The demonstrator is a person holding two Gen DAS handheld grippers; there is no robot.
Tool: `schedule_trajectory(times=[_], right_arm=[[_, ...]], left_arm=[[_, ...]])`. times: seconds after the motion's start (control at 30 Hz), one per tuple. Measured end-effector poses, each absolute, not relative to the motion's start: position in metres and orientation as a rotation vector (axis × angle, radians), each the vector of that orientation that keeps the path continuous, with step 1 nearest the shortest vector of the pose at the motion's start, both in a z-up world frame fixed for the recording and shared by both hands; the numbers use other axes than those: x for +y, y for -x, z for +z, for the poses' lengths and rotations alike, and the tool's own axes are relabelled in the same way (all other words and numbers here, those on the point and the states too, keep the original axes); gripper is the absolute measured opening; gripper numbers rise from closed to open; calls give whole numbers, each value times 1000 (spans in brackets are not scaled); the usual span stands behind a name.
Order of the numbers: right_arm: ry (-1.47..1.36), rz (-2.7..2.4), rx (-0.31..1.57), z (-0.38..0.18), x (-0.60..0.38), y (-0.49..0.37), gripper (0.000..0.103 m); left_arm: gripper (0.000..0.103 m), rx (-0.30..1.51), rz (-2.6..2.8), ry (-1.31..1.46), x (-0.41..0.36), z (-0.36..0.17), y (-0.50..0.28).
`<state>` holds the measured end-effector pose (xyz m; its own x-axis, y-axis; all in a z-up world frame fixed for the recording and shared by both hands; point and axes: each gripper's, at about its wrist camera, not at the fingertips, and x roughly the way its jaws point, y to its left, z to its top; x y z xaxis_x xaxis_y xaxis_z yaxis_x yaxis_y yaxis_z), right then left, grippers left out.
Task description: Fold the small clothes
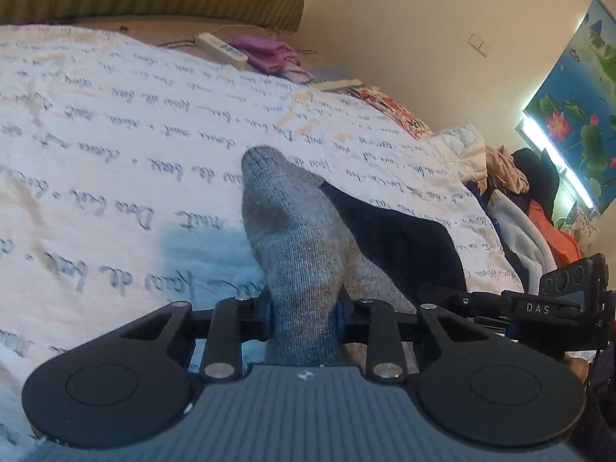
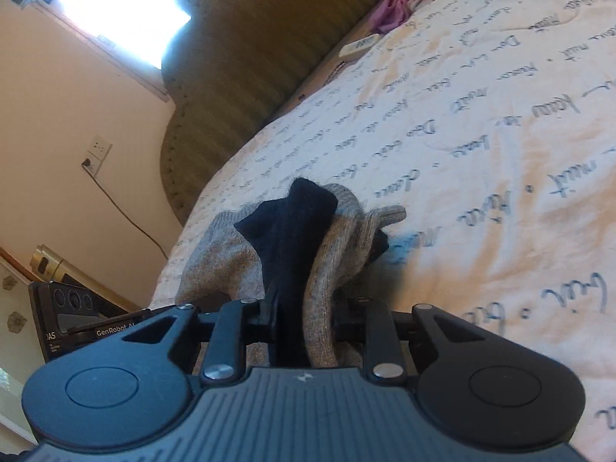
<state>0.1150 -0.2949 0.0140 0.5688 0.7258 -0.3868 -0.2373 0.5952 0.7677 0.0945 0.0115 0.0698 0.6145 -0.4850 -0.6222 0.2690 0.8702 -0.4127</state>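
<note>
The left gripper (image 1: 304, 317) is closed tight on a grey sock (image 1: 292, 238), its two fingers pinching the knit from either side with no gap showing; the sock's toe end sticks out toward 12 o'clock, raised over the bedspread. Touching that grey fabric at about 2 o'clock is the dark part of the sock (image 1: 396, 238), a black patch spreading toward the right gripper (image 1: 558, 300), whose black body with the letters DAS comes in at 3 o'clock in the left wrist view. In its own view the right gripper (image 2: 304, 317) is likewise clamped shut on the sock (image 2: 331, 269), gripping black and grey layers bunched together between the fingers; the black fold (image 2: 296, 231) stands up at 12 o'clock, grey cloth hangs at 10 o'clock, and a grey tip pokes out at 1 o'clock. Under both lies the white bedspread (image 1: 115, 146) printed with lines of handwriting. Farther out in the left view, a white power strip (image 1: 221, 49) sits at 11 o'clock just beside a purple cloth (image 1: 269, 56), and a heap of clothes (image 1: 512, 192) sits at 2 o'clock near a flower picture (image 1: 581, 96). In the right view an olive headboard (image 2: 250, 77) stands at 12 o'clock and a wall socket (image 2: 96, 154) at 9 o'clock.
</note>
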Motion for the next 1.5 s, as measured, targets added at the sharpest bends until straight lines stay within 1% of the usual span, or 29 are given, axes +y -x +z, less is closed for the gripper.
schedule_trajectory(times=[0.13, 0.23, 0.27, 0.3, 0.33, 0.37, 0.4, 0.43, 0.5, 0.63, 0.7, 0.8, 0.87, 0.93, 1.0, 1.03, 1.13, 1.23, 1.3, 1.33, 1.4, 1.47, 1.5], right_arm=[[-735, 710, 785, 16, -249, -147, 22], [-692, 702, 840, 2, -217, -171, 22], [-693, 685, 869, -7, -212, -178, 23], [-700, 659, 888, -15, -211, -182, 26], [-716, 639, 896, -21, -214, -183, 29], [-745, 634, 899, -24, -218, -181, 33], [-773, 629, 894, -23, -224, -174, 38], [-770, 630, 883, -19, -228, -165, 41], [-731, 651, 851, -9, -239, -143, 64], [-718, 680, 874, -2, -258, -97, 66], [-657, 689, 907, -5, -258, -75, 66], [-582, 689, 936, -8, -256, -54, 66], [-556, 717, 943, -5, -254, -47, 66], [-546, 721, 950, -3, -248, -46, 66], [-555, 712, 973, -6, -244, -53, 66], [-572, 708, 991, -11, -242, -57, 66], [-605, 706, 1004, -18, -238, -66, 66], [-630, 689, 1009, -16, -240, -68, 65], [-626, 669, 1014, -14, -244, -66, 64], [-625, 663, 1018, -13, -247, -65, 64], [-625, 666, 1033, -14, -248, -65, 63], [-634, 694, 1045, -17, -246, -63, 64], [-635, 718, 1048, -18, -242, -62, 64]], left_arm=[[31, 818, -350, 298, 63, 83, -115], [34, 911, -290, 320, 87, 62, -139], [41, 940, -283, 307, 89, 50, -144], [46, 959, -258, 316, 94, 37, -147], [64, 947, -250, 348, 100, 31, -145], [69, 926, -252, 392, 106, 28, -141], [71, 909, -249, 446, 114, 29, -134], [74, 894, -244, 488, 121, 31, -127], [75, 842, -263, 525, 132, 38, -105], [77, 796, -331, 496, 144, 50, -51], [77, 770, -314, 459, 156, 57, -26], [77, 711, -178, 399, 202, 76, -3], [77, 637, 59, 286, 242, 98, 3], [77, 549, 282, 127, 265, 119, 6], [77, 494, 425, -45, 268, 133, 2], [77, 494, 425, -71, 263, 135, 0], [80, 581, 160, 23, 229, 120, -2], [82, 746, -179, 187, 175, 78, -3], [82, 843, -318, 267, 145, 50, -1], [80, 880, -364, 298, 134, 40, 1], [81, 929, -430, 369, 121, 22, 1], [85, 934, -453, 415, 114, 15, -2], [85, 939, -467, 441, 113, 14, -4]])
